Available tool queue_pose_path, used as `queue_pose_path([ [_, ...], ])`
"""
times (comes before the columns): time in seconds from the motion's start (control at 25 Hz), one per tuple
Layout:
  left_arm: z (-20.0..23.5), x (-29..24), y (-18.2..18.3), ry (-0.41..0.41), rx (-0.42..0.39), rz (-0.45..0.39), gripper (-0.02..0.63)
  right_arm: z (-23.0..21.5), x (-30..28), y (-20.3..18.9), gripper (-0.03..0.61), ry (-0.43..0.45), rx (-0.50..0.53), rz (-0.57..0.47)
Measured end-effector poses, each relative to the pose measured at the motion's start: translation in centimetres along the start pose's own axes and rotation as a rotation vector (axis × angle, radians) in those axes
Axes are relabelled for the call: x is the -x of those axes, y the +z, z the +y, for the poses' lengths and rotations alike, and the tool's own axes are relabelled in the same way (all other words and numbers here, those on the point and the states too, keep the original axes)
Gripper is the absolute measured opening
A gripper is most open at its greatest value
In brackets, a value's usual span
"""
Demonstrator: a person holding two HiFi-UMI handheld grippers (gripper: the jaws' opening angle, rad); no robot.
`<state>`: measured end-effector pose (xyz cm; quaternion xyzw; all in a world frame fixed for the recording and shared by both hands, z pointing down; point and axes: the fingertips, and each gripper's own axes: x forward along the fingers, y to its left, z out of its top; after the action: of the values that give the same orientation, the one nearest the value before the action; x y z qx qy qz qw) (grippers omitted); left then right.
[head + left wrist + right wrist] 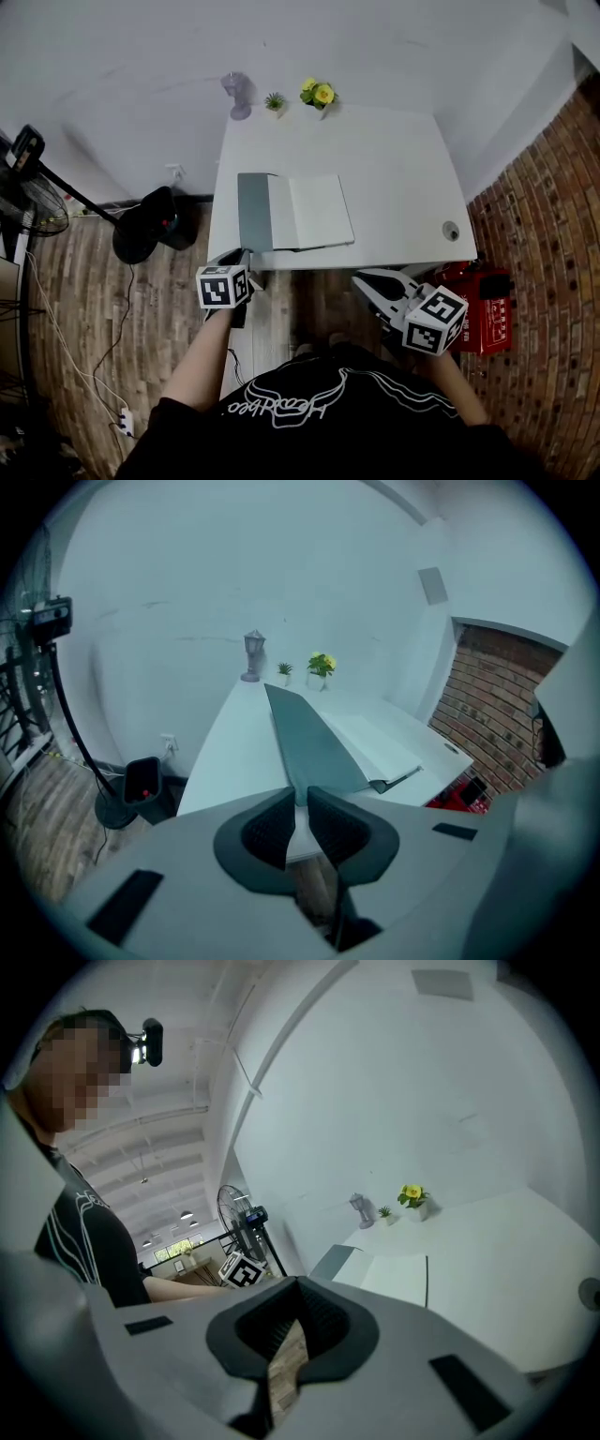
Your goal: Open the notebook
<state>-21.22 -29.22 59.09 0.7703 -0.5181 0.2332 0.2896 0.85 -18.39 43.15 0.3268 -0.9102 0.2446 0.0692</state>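
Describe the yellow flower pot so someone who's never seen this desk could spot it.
Find the white table and look along its far edge by the wall. Three small things stand in a row there: a grey ornament, a tiny green plant, then the flower pot at the right end. It alone carries yellow blooms.

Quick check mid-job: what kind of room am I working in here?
Likely a small office or studio corner: a white desk holding an open notebook, a brick wall, and a standing fan.
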Motion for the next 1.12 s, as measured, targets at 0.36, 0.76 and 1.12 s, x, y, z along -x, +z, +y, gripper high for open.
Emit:
queue_pose_path([
  [0.36,1.2,-0.3,-1.2,0.049,-0.009,0.035,0.071,0.2,0.2,-0.8,0.003,-0.003,-0.020,-0.016],
  [0.76,0.9,2.0,-1.2,0.051,0.062,0.017,0.221,0.7,0.2,-0.1,0.003,0.054,0.004,-0.020],
  [1.12,-7.4,8.2,1.7,-0.126,0.049,-0.100,0.145,2.4,2.7,0.3,0.003,0.129,0.033,-0.021],
])
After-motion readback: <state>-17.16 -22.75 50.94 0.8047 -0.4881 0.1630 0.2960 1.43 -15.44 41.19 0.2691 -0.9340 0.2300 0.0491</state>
